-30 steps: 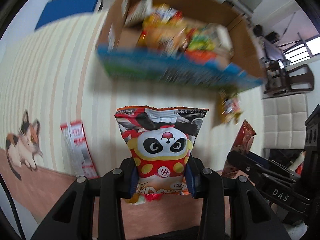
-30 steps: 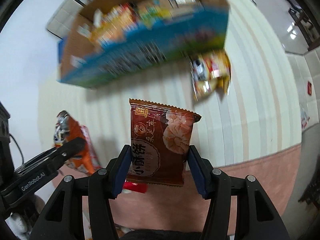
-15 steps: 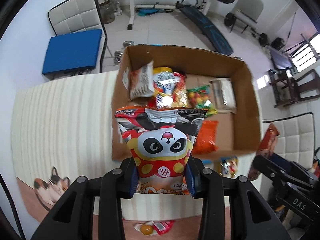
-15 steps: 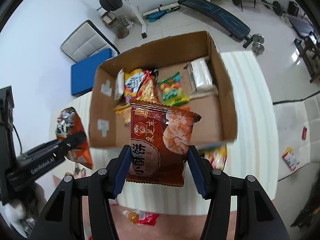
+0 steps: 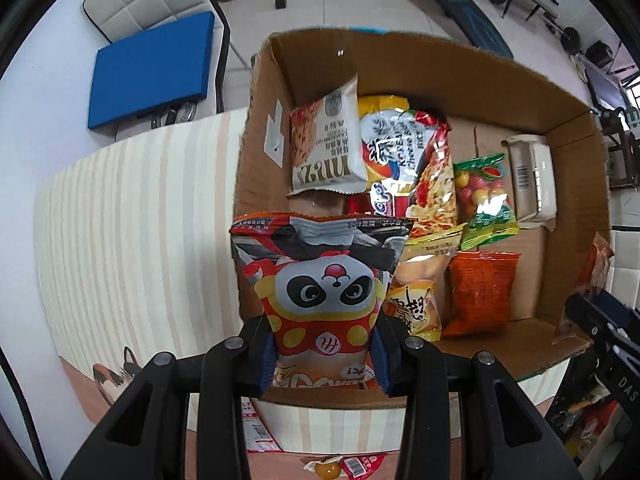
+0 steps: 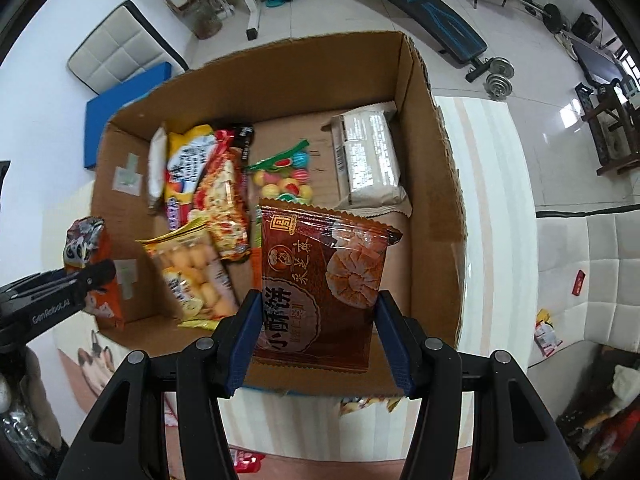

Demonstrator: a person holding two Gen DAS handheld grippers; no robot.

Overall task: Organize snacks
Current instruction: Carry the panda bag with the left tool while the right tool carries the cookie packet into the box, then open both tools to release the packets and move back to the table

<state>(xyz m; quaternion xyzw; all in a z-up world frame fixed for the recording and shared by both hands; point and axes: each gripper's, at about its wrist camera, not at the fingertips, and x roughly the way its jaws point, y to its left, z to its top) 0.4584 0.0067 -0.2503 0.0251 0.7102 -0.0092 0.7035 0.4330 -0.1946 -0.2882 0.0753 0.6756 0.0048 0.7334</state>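
My left gripper [image 5: 324,354] is shut on a panda snack bag [image 5: 322,280], held over the near left part of the open cardboard box [image 5: 256,184]. My right gripper [image 6: 318,330] is shut on a brown pastry packet [image 6: 320,280], held over the near right part of the same box [image 6: 448,208]. Several snack packets lie inside along the left and middle, among them an orange packet [image 5: 480,292], a candy bag [image 6: 286,176] and a grey wrapped block [image 6: 368,160]. The left gripper with the panda bag also shows at the left in the right wrist view [image 6: 88,264].
The box stands on a striped tablecloth [image 5: 132,232] with a cat print [image 5: 116,376]. Loose snack packets [image 5: 348,466] lie on the table in front of the box. A chair with a blue cushion [image 5: 148,68] and gym gear stand beyond the table.
Both grippers have moved forward and down towards the box with their packets. The box now fills both views, and its inside is closer than half a second ago.
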